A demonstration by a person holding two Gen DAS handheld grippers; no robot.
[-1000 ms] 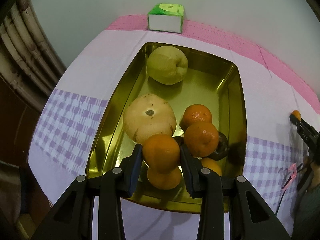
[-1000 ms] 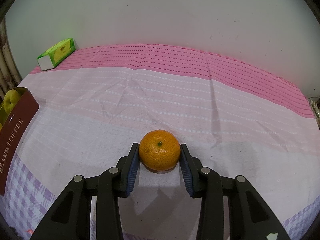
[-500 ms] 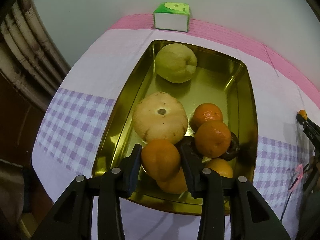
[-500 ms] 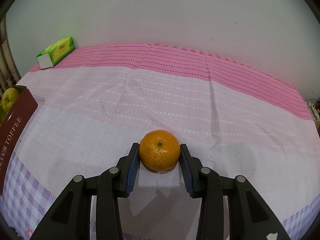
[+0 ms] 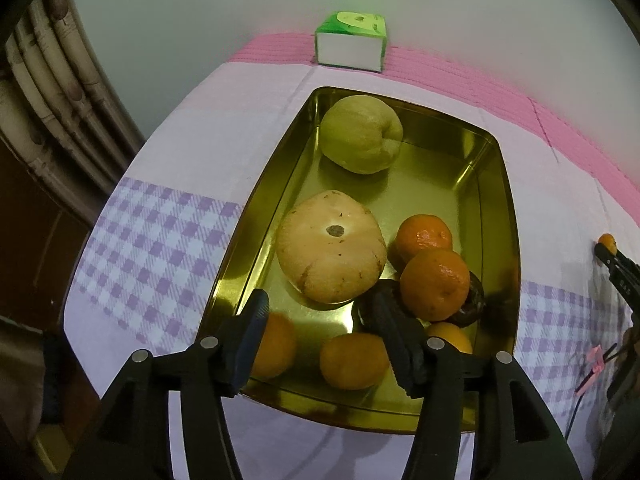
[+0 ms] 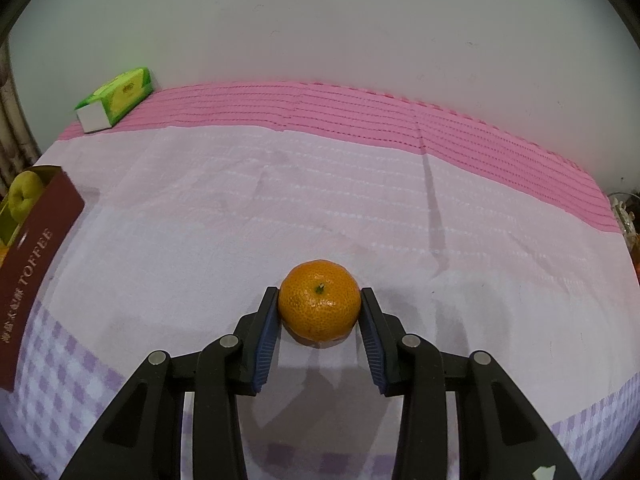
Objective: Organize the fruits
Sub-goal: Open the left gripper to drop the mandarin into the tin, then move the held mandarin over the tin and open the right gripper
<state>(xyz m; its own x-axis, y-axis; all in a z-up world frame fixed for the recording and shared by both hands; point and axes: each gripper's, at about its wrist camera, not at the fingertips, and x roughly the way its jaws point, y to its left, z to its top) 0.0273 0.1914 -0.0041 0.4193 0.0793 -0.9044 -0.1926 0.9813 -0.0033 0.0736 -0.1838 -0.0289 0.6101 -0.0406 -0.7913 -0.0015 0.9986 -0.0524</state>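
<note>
two tongs: left gripper [image 5: 320, 324] spread above tin [image 5: 256, 216]; your right gripper [image 6: 319, 320] pinching mandarin [image 6: 319, 300] may drop it in transit.

So the left claw [image 5: 320, 336] let go. A second back it was clamped on a tangerine [image 5: 354, 360] over the near end of the gold tin [image 5: 496, 184], and half a second back it had dropped lower with the fruit still pinched. Then the jaws spread wide, and that tangerine sat loose on the tin floor between the fingers [image 5: 250, 336], touching neither. The other tangerine [image 5: 274, 346] that had been under it ended up further left, partly behind the left finger. The view also drifted so the tin sat more to the right.
</note>
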